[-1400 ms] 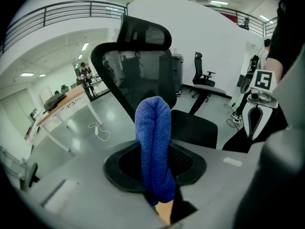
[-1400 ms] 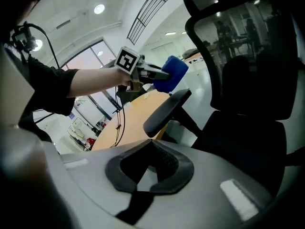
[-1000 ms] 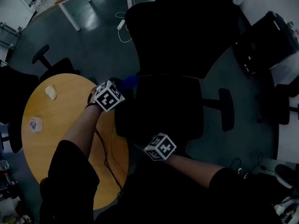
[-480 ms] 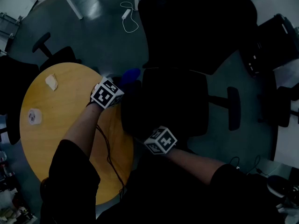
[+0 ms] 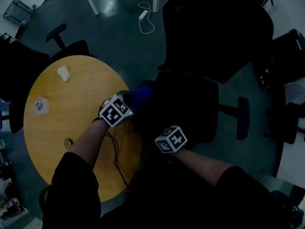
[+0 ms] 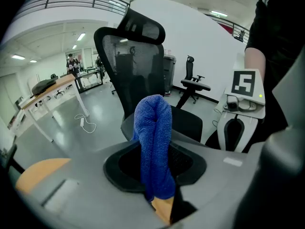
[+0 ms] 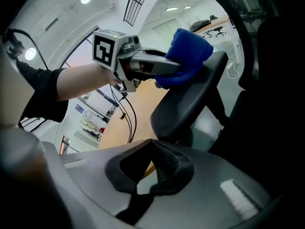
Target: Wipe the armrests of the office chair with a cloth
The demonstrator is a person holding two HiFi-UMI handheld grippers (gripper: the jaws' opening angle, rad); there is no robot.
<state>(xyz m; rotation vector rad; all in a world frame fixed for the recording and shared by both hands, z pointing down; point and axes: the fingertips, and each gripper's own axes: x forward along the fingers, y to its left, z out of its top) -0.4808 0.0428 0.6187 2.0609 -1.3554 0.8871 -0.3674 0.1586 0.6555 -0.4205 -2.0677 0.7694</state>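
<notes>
The left tool (image 6: 155, 173) is clenched on a folded blue cloth (image 6: 152, 123), which stands up out of its jaws. Beyond the cloth rises the mesh back of the black office chair (image 6: 136, 56). In the right gripper view, the bunched end of the cloth sits on the far end of the chair's dark armrest (image 7: 190, 99), and the left tool reaches in from that armrest's left side.

The right tool (image 7: 151, 159) has its jaws drawn together with nothing between them. The same armrest lies just ahead of it and a little above.

In the head view, the two tools sit close together at the seat's edge, the left one slightly further forward. The round wooden worktop (image 5: 62, 128) lies under and to the left of the left tool. Further left on it are a crumpled white scrap (image 5: 63, 73) and a small white round thing (image 5: 41, 105). The chair's other armrest (image 5: 243, 118) is well apart, to the right of the right tool.
</notes>
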